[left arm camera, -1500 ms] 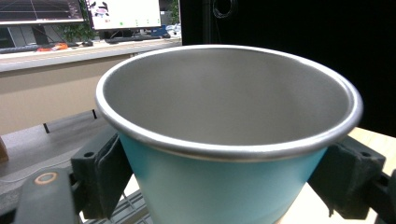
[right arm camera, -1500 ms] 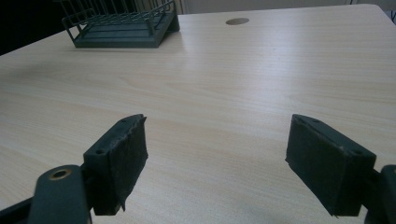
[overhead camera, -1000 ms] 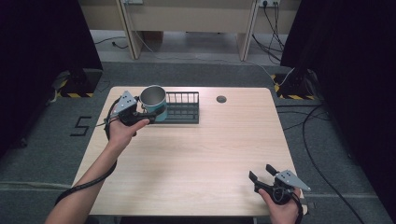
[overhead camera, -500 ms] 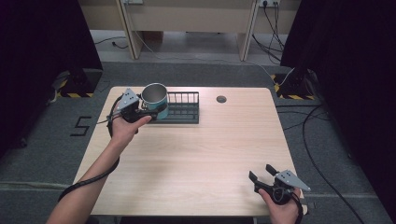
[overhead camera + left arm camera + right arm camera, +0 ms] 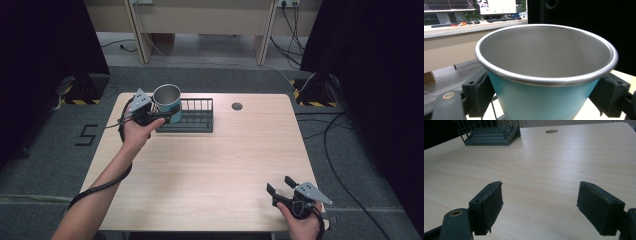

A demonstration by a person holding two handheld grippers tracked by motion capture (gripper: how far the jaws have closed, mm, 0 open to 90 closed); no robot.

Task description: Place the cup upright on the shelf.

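Pale wood worktop (image 5: 200, 165) is seen w/ a dark wire rack (image 5: 192, 116) at the back. Blue cup (image 5: 167, 102) is squeezed by the left hand-held gripper (image 5: 155, 116), right at the rack's left end. Cup is held; setting down is prob. left. Right hand-held gripper (image 5: 281, 186) is kept wide open, nothing in it. A small round hole (image 5: 237, 106) is nearby; nothing is blocking.

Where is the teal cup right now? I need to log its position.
In the high view the teal cup is at the table's far left, clamped in the left gripper at the left end of the wire rack.

Left hand-held gripper (image 5: 161, 116) clamped, arm outstretched, right hand-held gripper (image 5: 281, 184) agape
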